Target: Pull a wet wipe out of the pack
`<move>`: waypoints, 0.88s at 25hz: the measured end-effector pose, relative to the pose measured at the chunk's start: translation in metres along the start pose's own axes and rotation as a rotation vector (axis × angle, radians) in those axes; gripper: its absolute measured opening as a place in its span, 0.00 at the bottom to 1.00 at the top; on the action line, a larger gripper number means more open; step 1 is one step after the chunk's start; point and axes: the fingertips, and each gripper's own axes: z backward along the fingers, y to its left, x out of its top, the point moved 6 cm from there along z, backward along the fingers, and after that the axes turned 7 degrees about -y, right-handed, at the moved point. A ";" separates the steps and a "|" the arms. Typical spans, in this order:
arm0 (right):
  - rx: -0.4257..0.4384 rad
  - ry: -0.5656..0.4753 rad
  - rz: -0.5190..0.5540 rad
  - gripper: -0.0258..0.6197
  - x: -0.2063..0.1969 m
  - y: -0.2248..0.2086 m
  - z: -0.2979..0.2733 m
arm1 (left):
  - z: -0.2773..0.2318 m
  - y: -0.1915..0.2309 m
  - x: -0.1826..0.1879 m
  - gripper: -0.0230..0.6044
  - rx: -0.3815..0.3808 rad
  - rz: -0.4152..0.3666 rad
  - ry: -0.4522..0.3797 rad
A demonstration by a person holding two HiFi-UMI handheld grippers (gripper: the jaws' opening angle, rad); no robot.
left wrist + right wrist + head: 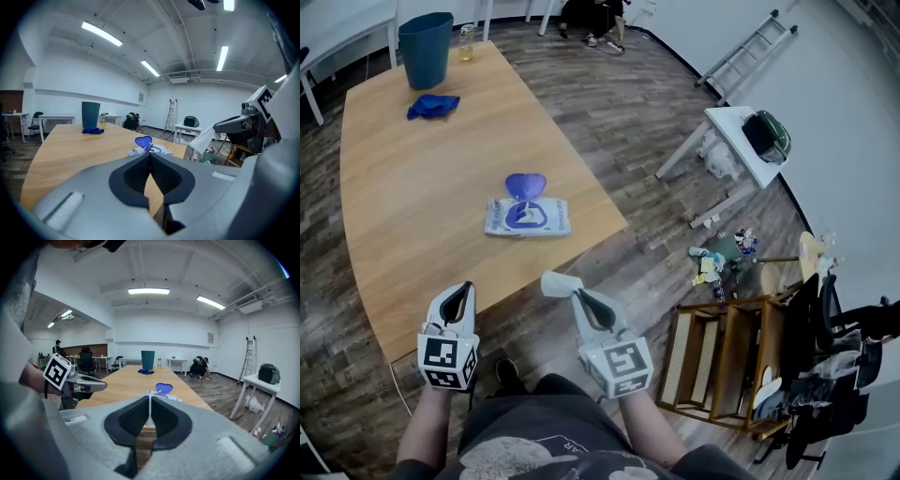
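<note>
Both hands sit low and close to the body at the wooden table's (412,187) near edge. The left gripper (461,291) is clenched on nothing, while the right gripper (577,295) pinches a floppy white wet wipe (555,283). The soft pack (528,217), its rounded blue lid (525,185) flipped up, lies by the table's right edge. Only the left gripper view shows the wipe drooping.

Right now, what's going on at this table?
A person holds a gripper in each hand near the front edge of the wooden table. The right gripper is shut on a white wet wipe, which hangs free of the pack. The pack lies further up the table with its blue lid flipped open. The left gripper is shut and empty. The wipe looks already pulled out.
</note>
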 end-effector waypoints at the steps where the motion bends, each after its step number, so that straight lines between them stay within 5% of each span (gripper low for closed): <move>1: 0.007 -0.008 -0.015 0.05 -0.001 -0.001 0.004 | 0.002 -0.003 -0.001 0.07 0.004 0.001 -0.001; 22: 0.052 -0.105 -0.034 0.05 -0.035 -0.010 0.183 | 0.116 -0.172 0.006 0.07 0.032 -0.043 -0.092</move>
